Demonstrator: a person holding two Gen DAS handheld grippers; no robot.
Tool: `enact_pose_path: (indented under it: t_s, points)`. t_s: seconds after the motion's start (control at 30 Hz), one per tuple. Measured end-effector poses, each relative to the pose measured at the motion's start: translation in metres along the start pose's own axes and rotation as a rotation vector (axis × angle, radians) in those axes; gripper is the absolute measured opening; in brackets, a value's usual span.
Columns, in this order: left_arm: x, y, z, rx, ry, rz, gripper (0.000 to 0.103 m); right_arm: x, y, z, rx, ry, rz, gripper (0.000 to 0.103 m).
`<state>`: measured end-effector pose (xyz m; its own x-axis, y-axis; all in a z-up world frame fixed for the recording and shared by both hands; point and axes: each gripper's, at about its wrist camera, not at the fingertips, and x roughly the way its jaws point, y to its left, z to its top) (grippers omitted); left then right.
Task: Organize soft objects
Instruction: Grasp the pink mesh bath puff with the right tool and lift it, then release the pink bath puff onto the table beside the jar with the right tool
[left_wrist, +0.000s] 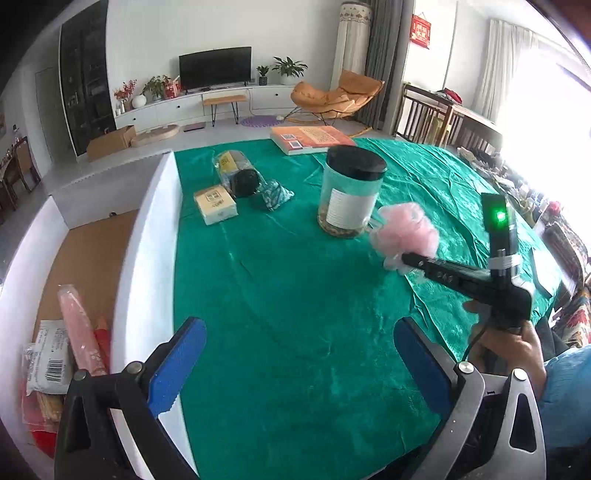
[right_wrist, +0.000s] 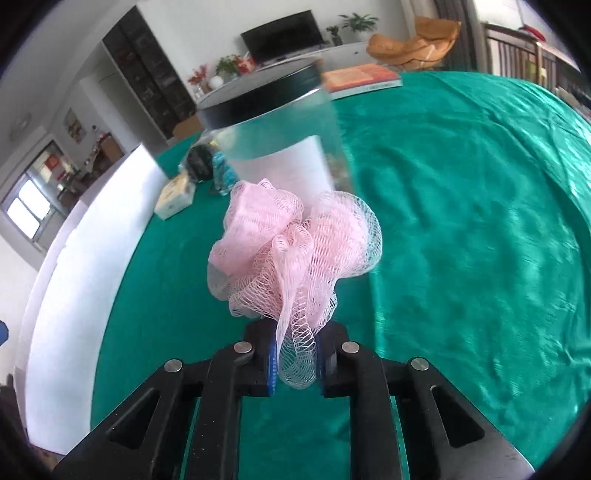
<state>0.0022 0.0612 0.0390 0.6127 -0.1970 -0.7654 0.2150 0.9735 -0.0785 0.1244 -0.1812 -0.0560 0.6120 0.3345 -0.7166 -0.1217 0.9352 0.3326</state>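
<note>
My right gripper (right_wrist: 297, 354) is shut on a pink mesh bath pouf (right_wrist: 291, 251) and holds it above the green tablecloth, just in front of the clear jar. The left wrist view shows the same pouf (left_wrist: 404, 232) at the tip of the right gripper (left_wrist: 406, 258), to the right of the jar. My left gripper (left_wrist: 299, 350) is open and empty, low over the cloth near the table's front edge. A small teal patterned pouch (left_wrist: 275, 194) lies at the back beside a wrapped bundle.
A clear jar with a black lid (left_wrist: 351, 192) stands mid-table. A cream box (left_wrist: 215, 205), a plastic-wrapped dark item (left_wrist: 238, 175) and an orange book (left_wrist: 312, 138) lie further back. A white-walled box (left_wrist: 147, 258) at the left holds packaged items (left_wrist: 62, 350).
</note>
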Motion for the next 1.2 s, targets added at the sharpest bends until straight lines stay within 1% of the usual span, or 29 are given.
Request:
enact_pose_path:
  t_s: [0.07,0.1,0.17,0.23,0.27,0.3,0.37,0.43,0.5,0.6,0.63,0.67,0.73,0.8,0.87,0.97,1.07,1.2]
  points:
    - [0.020,-0.010,0.001,0.003,0.043,-0.024,0.101,-0.015,-0.021,0.007,-0.006,-0.045,-0.065,0.017]
    - [0.028,-0.015,0.002,0.003,0.051,-0.040,0.101,-0.016,-0.029,0.016,-0.017,-0.046,-0.088,0.017]
    - [0.045,-0.022,0.005,-0.008,0.061,-0.059,0.101,-0.015,-0.043,0.042,-0.010,-0.063,-0.098,0.019]
    - [0.060,-0.022,0.009,-0.035,0.069,-0.048,0.101,-0.006,-0.047,0.069,-0.026,-0.076,-0.087,0.033]
    - [0.067,-0.020,0.010,-0.045,0.067,-0.034,0.101,-0.003,-0.050,0.080,-0.019,-0.063,-0.080,0.061]
    - [0.075,-0.017,0.012,-0.053,0.068,-0.005,0.101,0.001,-0.049,0.085,0.002,-0.057,-0.071,0.082]
    - [0.092,-0.008,0.011,-0.070,0.069,0.057,0.101,-0.010,-0.051,0.080,0.027,-0.081,-0.059,0.081]
    - [0.113,0.003,0.011,-0.091,0.085,0.099,0.101,-0.016,-0.052,0.064,0.026,-0.086,-0.103,0.081]
    - [0.130,0.009,0.010,-0.104,0.089,0.114,0.101,-0.016,-0.056,0.042,-0.003,-0.053,-0.202,0.081]
    - [0.148,0.011,0.012,-0.089,0.089,0.140,0.101,-0.005,-0.064,0.012,-0.083,-0.005,-0.415,0.081]
    - [0.152,0.010,0.014,-0.075,0.096,0.145,0.101,-0.002,-0.067,0.005,-0.106,0.004,-0.464,0.081]
    - [0.156,0.008,0.016,-0.059,0.098,0.148,0.101,-0.002,-0.071,0.001,-0.103,-0.002,-0.468,0.081]
    - [0.161,0.003,0.018,-0.023,0.097,0.160,0.101,-0.006,-0.073,0.005,-0.083,-0.011,-0.452,0.081]
    - [0.167,-0.001,0.016,0.006,0.106,0.164,0.102,-0.002,-0.073,0.005,-0.107,-0.006,-0.483,0.082]
    - [0.166,0.000,0.011,-0.019,0.075,0.139,0.102,-0.003,-0.081,0.006,-0.081,-0.003,-0.471,0.086]
    - [0.168,0.003,0.012,-0.038,0.075,0.132,0.103,-0.003,-0.099,0.009,0.001,0.006,-0.402,0.089]
    - [0.169,0.003,0.013,-0.039,0.075,0.133,0.103,-0.003,-0.101,0.010,0.003,0.007,-0.414,0.090]
    - [0.169,0.002,0.013,-0.039,0.075,0.134,0.103,-0.004,-0.099,0.009,0.004,0.009,-0.406,0.092]
